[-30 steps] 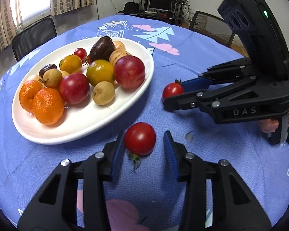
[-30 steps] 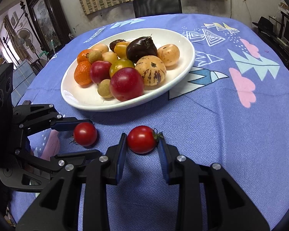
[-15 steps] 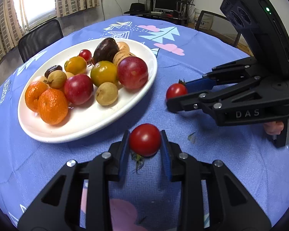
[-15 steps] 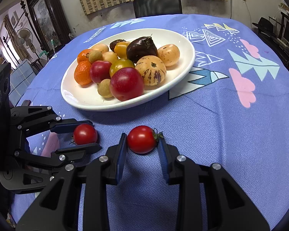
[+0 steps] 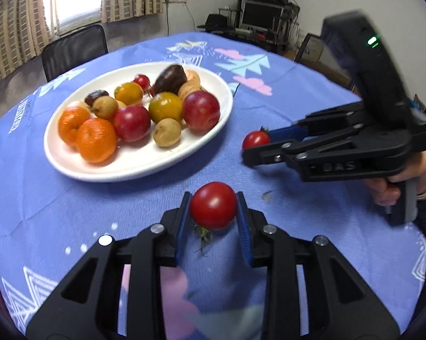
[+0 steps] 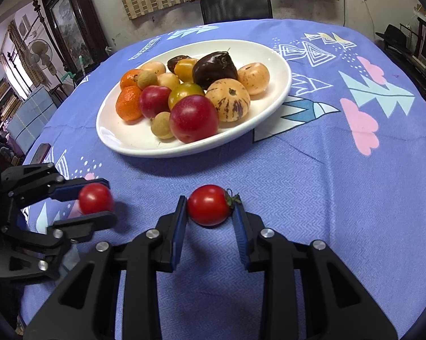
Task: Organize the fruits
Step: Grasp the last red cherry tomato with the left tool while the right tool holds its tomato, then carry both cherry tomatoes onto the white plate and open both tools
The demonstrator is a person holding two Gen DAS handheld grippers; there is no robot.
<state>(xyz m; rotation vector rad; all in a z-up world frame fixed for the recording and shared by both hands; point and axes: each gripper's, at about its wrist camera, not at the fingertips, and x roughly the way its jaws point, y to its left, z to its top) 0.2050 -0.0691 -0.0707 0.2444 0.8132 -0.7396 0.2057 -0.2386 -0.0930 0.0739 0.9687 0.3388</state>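
Two cherry tomatoes are sitting near the plate's (image 6: pixel 272 56) front edge: the left gripper (image 5: pixel 213 221) is clamping one tomato (image 5: pixel 213 209), lifted off the blue tablecloth (image 6: pixel 340 198); the right gripper (image 6: pixel 210 221) is bracketing the other tomato (image 6: pixel 208 209), whether gripping, I cannot tell.

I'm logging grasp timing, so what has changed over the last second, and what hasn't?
The left gripper closed its open fingers onto its tomato and appears to have lifted it off the cloth. The right gripper stayed shut on the other tomato, which rests on the cloth where it was. The plate and its fruit did not move.
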